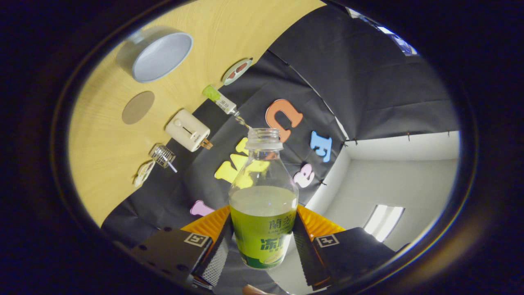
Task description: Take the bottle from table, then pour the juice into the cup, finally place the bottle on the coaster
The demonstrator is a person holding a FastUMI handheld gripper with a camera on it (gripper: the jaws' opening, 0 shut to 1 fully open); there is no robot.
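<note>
My gripper is shut on a clear bottle with a green label. Both fingers press on its lower body. The bottle has no cap, and pale juice fills it to just above the label. Its open neck points away from me, toward the black wall. The wooden table appears tilted, far off to the left beyond the fingers. On it a small clear glass cup lies beside a round patterned disc. A plain brown round coaster sits further along the table.
A wide grey bowl stands at the table's far end. A white boxy appliance, a small green-capped bottle and another patterned disc line the table's edge by the black cloth wall. A white room wall lies to the right.
</note>
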